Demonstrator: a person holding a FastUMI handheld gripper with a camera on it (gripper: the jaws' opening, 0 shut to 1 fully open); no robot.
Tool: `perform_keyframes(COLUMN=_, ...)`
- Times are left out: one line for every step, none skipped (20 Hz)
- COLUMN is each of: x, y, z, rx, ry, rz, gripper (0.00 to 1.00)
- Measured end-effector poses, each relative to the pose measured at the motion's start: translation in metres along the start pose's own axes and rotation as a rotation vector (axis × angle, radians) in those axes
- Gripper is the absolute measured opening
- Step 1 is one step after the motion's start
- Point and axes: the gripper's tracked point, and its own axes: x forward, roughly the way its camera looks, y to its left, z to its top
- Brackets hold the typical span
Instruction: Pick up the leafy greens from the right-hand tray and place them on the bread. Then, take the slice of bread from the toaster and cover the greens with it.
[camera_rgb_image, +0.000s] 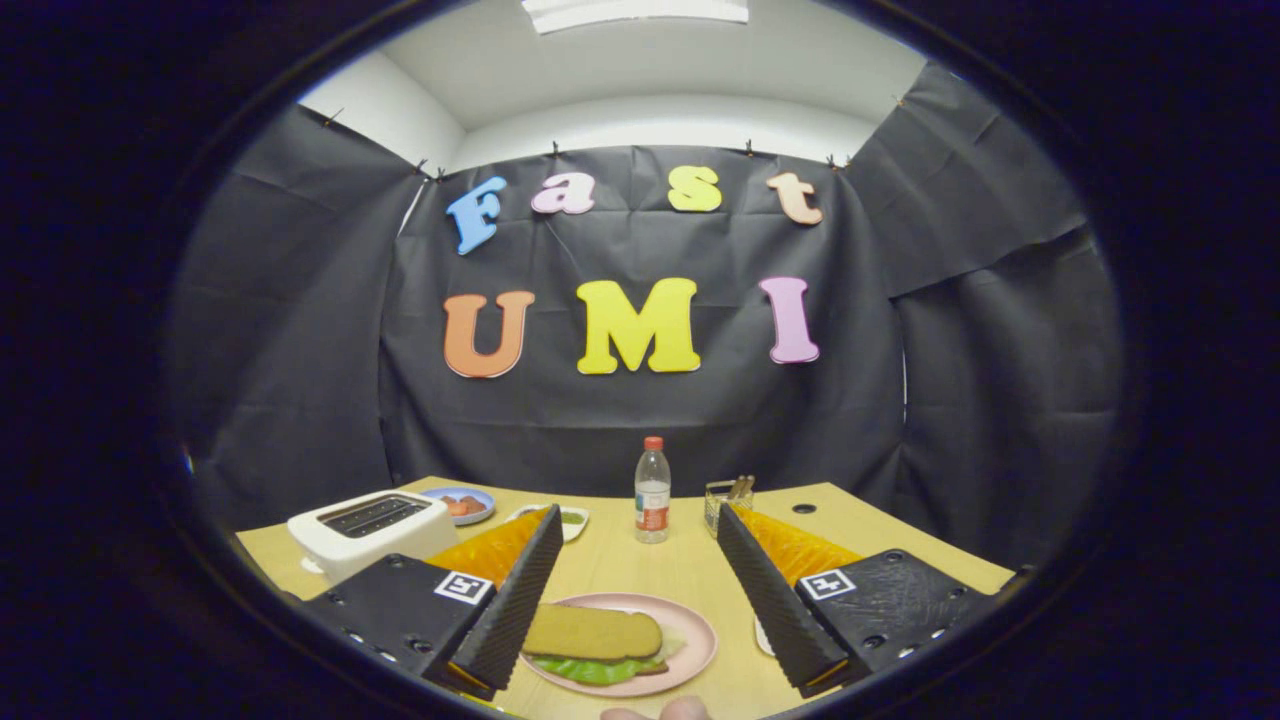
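The gripper (635, 600) hangs with its fingers spread wide and nothing between them, low in the middle of the frame, above a pink plate (700, 630) on the wooden table (680, 570). On that plate lies a slice of bread (592, 633) already covering the leafy greens (590, 668), which poke out beneath its near edge, so the sandwich looks assembled. The bread is probably light, fairly stiff but easily dented; it is best taken by its long sides with a gentle squeeze, while the greens are limp and would slip or tear. The toaster (365, 528) stands at lower left, its slots seemingly empty. A water bottle (652, 490) stands centre, beyond the fingers, with two small dishes (458, 503) to its left. The table's far edge lies well behind, and open wood surrounds the plate.
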Motion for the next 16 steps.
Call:
perform_keyframes(x=-0.006, y=0.003, z=0.001, rx=-0.001, ry=-0.001, rz=0.006, gripper=0.95)
perform_keyframes(x=-0.011, y=0.007, z=0.002, rx=-0.007, ry=-0.009, rz=0.012, gripper=0.95)
perform_keyframes(x=-0.015, y=0.008, z=0.004, rx=-0.016, ry=-0.014, rz=0.015, gripper=0.95)
perform_keyframes(x=-0.017, y=0.009, z=0.006, rx=-0.024, ry=-0.021, rz=0.018, gripper=0.95)
perform_keyframes(x=-0.019, y=0.01, z=0.008, rx=-0.025, ry=-0.025, rz=0.02, gripper=0.95)
perform_keyframes(x=-0.02, y=0.011, z=0.009, rx=-0.02, ry=-0.028, rz=0.023, gripper=0.95)
perform_keyframes(x=-0.02, y=0.01, z=0.01, rx=-0.016, ry=-0.032, rz=0.02, gripper=0.95)
perform_keyframes(x=-0.021, y=0.009, z=0.012, rx=-0.014, ry=-0.04, rz=0.016, gripper=0.95)
perform_keyframes(x=-0.021, y=0.009, z=0.013, rx=-0.014, ry=-0.046, rz=0.01, gripper=0.95)
perform_keyframes(x=-0.022, y=0.009, z=0.013, rx=-0.015, ry=-0.051, rz=0.006, gripper=0.95)
perform_keyframes(x=-0.023, y=0.01, z=0.012, rx=-0.016, ry=-0.053, rz=0.004, gripper=0.95)
perform_keyframes(x=-0.023, y=0.011, z=0.011, rx=-0.02, ry=-0.053, rz=0.002, gripper=0.95)
perform_keyframes(x=-0.022, y=0.01, z=0.01, rx=-0.018, ry=-0.051, rz=-0.004, gripper=0.95)
perform_keyframes(x=-0.021, y=0.009, z=0.01, rx=-0.011, ry=-0.046, rz=-0.009, gripper=0.95)
perform_keyframes(x=-0.02, y=0.008, z=0.009, rx=-0.001, ry=-0.042, rz=-0.013, gripper=0.95)
perform_keyframes(x=-0.02, y=0.008, z=0.01, rx=0.008, ry=-0.041, rz=-0.017, gripper=0.95)
